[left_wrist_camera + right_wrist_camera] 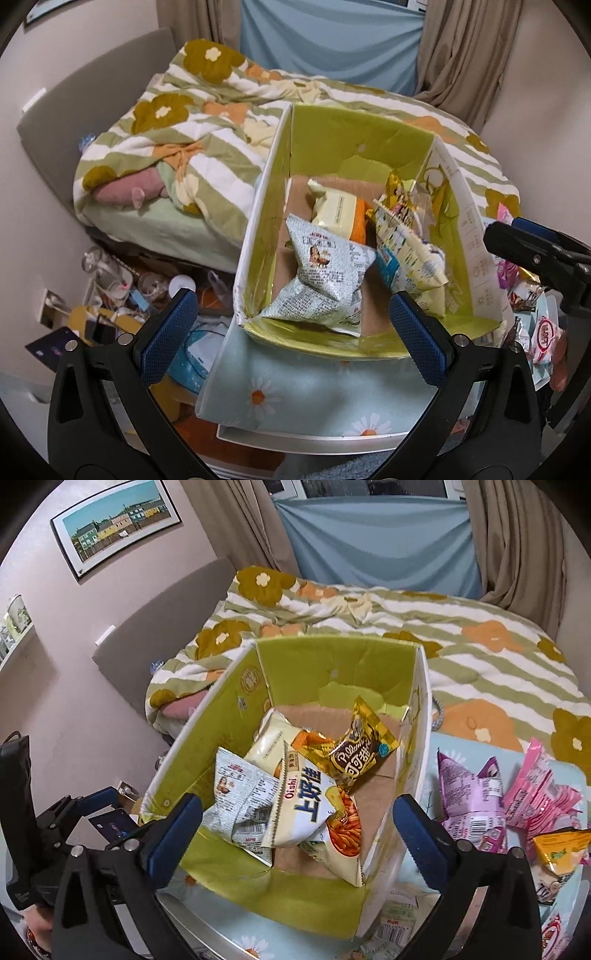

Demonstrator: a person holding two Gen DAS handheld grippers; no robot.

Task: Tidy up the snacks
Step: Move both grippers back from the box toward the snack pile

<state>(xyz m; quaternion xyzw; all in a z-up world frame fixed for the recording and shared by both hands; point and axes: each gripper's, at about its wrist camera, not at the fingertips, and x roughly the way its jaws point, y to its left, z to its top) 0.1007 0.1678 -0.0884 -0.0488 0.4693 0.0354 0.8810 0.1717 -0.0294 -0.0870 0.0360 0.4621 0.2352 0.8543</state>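
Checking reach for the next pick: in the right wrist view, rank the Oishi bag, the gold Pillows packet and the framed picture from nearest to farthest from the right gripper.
1. Oishi bag, in the box, between the open fingers.
2. Gold Pillows packet, deeper in the box.
3. Framed picture, on the far left wall.

Legible markings on the snack packaging

We read "Oishi" with the large characters "上好佳" on the cream and white chip bag (310, 812) lying in the green box (229, 716). We read "Pillows" with the characters "可可甜" on the gold and brown packet (360, 751) behind it. The silver-grey packet (325, 273) carries a boxed line of Chinese characters and dense small print, both too small for us to read. A white and red packet (546, 334) at the right edge bears red lettering that we cannot make out.
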